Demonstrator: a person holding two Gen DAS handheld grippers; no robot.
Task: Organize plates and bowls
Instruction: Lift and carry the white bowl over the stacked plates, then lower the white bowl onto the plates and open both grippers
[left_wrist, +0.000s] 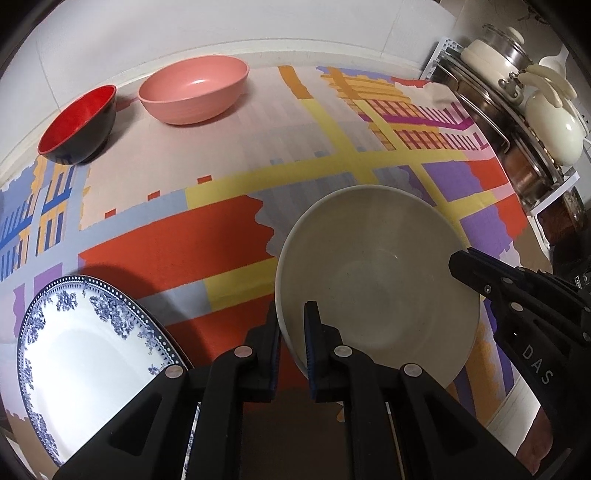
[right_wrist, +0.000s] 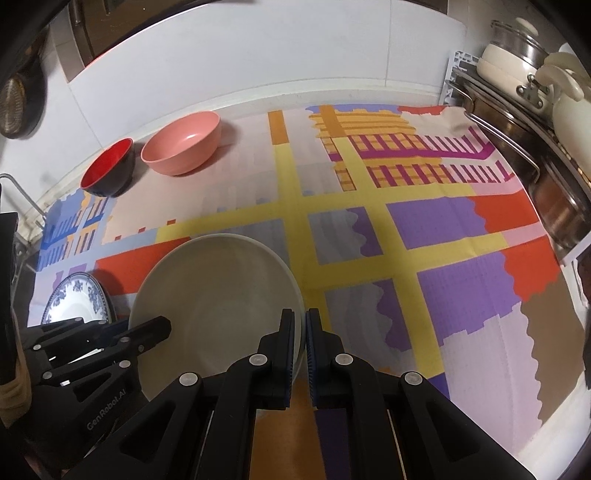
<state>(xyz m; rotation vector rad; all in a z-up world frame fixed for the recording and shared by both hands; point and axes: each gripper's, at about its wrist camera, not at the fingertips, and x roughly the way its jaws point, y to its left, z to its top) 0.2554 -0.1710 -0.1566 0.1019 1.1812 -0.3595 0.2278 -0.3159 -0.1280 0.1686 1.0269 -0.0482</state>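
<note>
Cream bowl (left_wrist: 376, 280) tilted above cloth; blue-patterned plate (left_wrist: 85, 354) lower left; pink bowl (left_wrist: 194, 90) and red-black bowl (left_wrist: 77, 123) far back, upright.

Hidden and cut-off parts

Blue-patterned plate (left_wrist: 85, 354) partly covered by left gripper (left_wrist: 293, 314); cream bowl (right_wrist: 218, 295) rim hidden behind right gripper (right_wrist: 301, 321); pots (left_wrist: 517, 110) cropped at right edge.
</note>
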